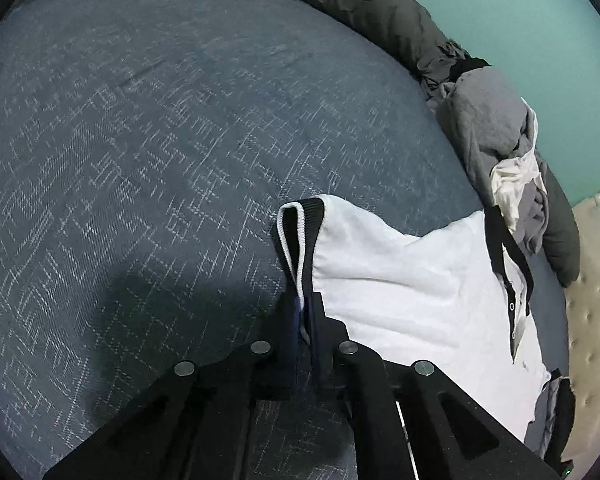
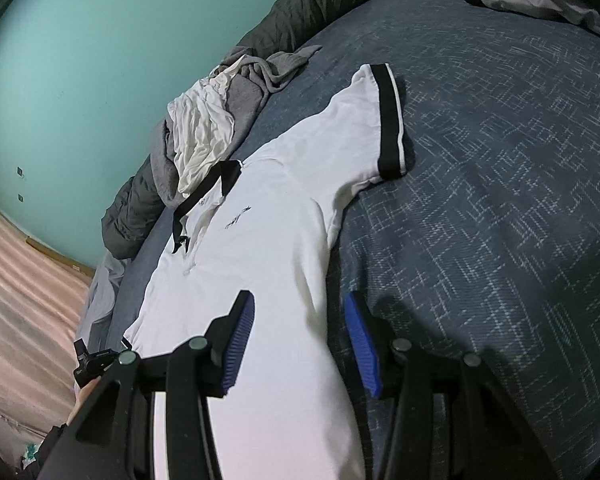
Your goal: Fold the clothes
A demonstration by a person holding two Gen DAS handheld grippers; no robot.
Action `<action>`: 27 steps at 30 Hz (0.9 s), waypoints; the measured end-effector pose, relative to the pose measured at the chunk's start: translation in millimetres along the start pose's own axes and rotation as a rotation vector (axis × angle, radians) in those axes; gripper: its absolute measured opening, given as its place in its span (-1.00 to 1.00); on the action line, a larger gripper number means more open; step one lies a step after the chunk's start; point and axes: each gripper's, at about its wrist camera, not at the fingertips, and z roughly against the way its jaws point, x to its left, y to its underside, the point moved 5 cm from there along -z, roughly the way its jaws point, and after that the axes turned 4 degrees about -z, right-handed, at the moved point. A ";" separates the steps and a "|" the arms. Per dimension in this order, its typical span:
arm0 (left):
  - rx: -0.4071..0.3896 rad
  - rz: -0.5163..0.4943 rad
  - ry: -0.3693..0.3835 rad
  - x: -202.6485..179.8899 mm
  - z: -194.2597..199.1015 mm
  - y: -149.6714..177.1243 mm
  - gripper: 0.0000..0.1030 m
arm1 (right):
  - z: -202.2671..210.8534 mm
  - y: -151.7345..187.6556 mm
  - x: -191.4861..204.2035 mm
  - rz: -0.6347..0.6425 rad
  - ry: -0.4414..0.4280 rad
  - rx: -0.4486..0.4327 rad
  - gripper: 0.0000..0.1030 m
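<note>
A white polo shirt (image 1: 400, 280) with black collar and black sleeve bands lies on a blue patterned bed cover (image 1: 140, 140). My left gripper (image 1: 306, 314) is shut on the black, white-edged sleeve cuff (image 1: 300, 232), which stands lifted off the cover. In the right wrist view the shirt (image 2: 268, 240) lies spread flat, with a sleeve (image 2: 388, 120) stretched to the upper right. My right gripper (image 2: 302, 332) hangs open just above the shirt's lower body. The shirt's side edge runs between its blue pads (image 2: 240, 340). The left gripper does not show in this view.
A pile of grey and white clothes (image 2: 208, 120) sits beside the collar, with a dark olive quilted cover (image 1: 360, 0) along the teal wall (image 2: 80, 60). The bed cover (image 2: 500, 200) stretches right of the shirt. A small black object (image 2: 94, 360) lies at the bed's edge above the floor (image 2: 20, 280).
</note>
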 end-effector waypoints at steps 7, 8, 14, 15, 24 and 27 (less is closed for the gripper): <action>-0.025 -0.049 -0.032 -6.5 25.7 13.2 -0.01 | 7.5 -7.9 -7.3 -0.017 0.043 -0.032 0.03; -0.028 -0.052 -0.024 -8.1 29.1 17.9 0.01 | 9.4 -11.0 -8.5 -0.020 0.051 -0.040 0.04; -0.045 -0.097 0.025 -28.9 40.3 48.6 0.11 | 9.6 -52.3 -21.4 0.012 0.133 -0.041 0.10; -0.051 -0.111 0.027 -33.0 41.5 53.5 0.11 | 8.6 -63.5 -23.6 0.021 0.150 -0.044 0.12; -0.051 -0.230 0.021 -61.1 32.2 84.3 0.17 | -24.9 -144.8 -40.1 0.036 0.231 -0.026 0.24; -0.067 -0.255 0.021 -64.9 33.0 86.7 0.17 | -34.2 -163.7 -40.2 0.072 0.277 -0.042 0.24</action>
